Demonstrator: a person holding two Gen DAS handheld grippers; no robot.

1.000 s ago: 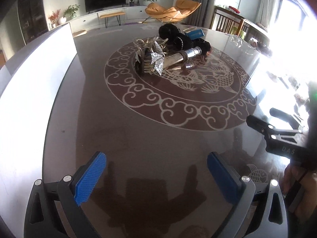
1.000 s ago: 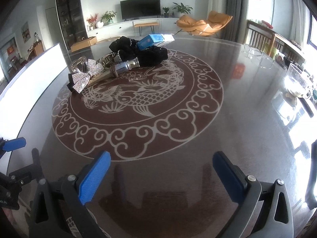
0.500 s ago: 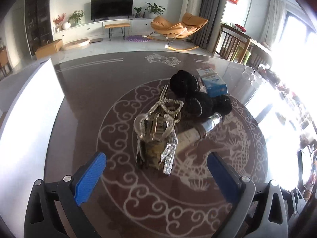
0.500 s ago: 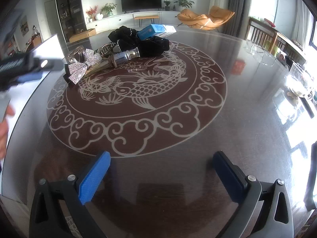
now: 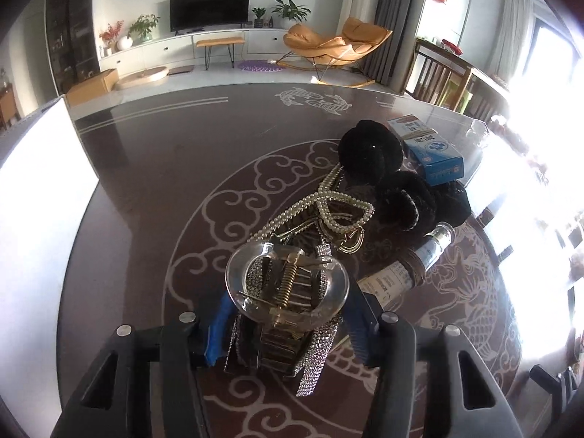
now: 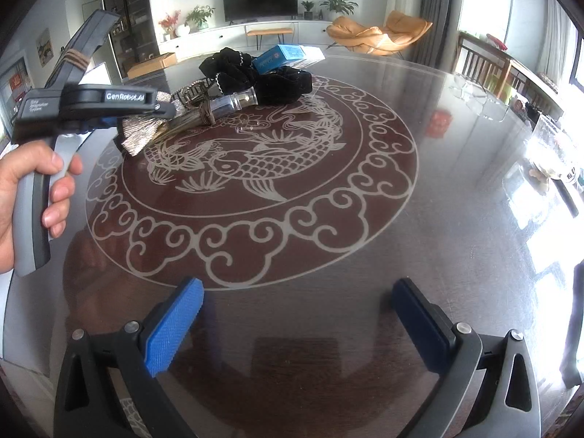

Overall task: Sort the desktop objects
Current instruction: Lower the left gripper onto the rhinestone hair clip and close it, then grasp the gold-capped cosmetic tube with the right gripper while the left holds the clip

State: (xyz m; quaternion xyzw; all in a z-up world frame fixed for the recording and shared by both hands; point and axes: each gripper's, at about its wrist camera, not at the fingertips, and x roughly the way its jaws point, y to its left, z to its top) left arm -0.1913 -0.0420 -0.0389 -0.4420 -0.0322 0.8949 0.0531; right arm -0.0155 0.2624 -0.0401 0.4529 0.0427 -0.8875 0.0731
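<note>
While right tool [image 6: 292, 325] gapes, left tool [image 5: 286, 323] flanks hair clip [image 5: 286, 288]

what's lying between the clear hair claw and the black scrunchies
A loose pearl chain over gold hair clips fills that stretch, seen in the left wrist view between the clear hair claw and the black scrunchies.

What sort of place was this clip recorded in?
Most likely a home living and dining room. A flat black television stands on a long white cabinet, an orange lounge chair sits beside it, and the work surface is a dark glass table with a fish pattern.
</note>
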